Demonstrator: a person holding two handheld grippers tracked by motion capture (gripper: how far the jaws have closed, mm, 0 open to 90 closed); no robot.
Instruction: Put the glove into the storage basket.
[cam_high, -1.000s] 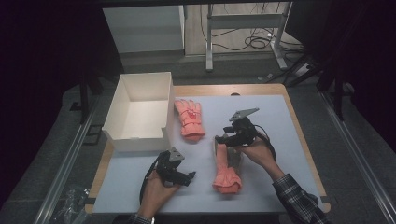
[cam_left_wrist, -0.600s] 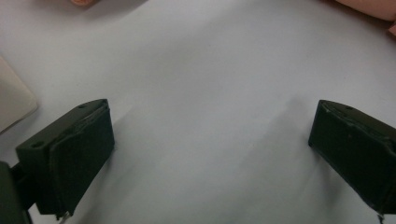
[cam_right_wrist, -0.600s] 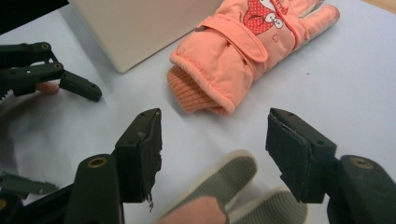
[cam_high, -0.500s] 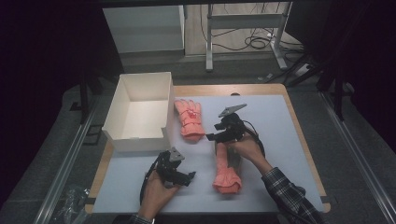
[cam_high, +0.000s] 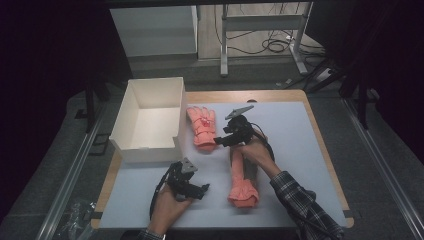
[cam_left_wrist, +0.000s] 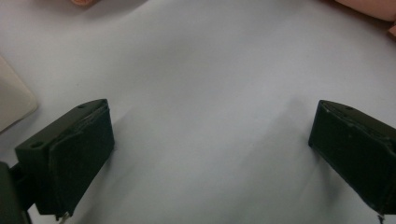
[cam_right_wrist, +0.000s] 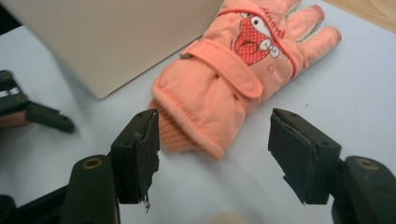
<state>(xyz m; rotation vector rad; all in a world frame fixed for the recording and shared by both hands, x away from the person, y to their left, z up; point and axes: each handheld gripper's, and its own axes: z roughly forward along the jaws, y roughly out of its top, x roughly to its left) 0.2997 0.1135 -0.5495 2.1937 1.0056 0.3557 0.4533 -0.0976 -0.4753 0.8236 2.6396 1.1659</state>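
On white table (cam_high: 300, 150), both grippers' fingers gape wide, empty; right gripper (cam_right_wrist: 212, 154) frames glove (cam_right_wrist: 233, 70) cuff.

The white table top (cam_high: 300, 130) is brightly and evenly lit from above, the surroundings falling to near black; soft shadows lie under the jaws in the left gripper view; the glove's (cam_right_wrist: 233, 74) fingertips blur slightly.

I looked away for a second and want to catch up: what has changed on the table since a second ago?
The right gripper has moved left, off the near glove and towards the cuff of the far glove by the white box. Its fingers are open with nothing between them. Both gloves, the box and the open left gripper stayed put.
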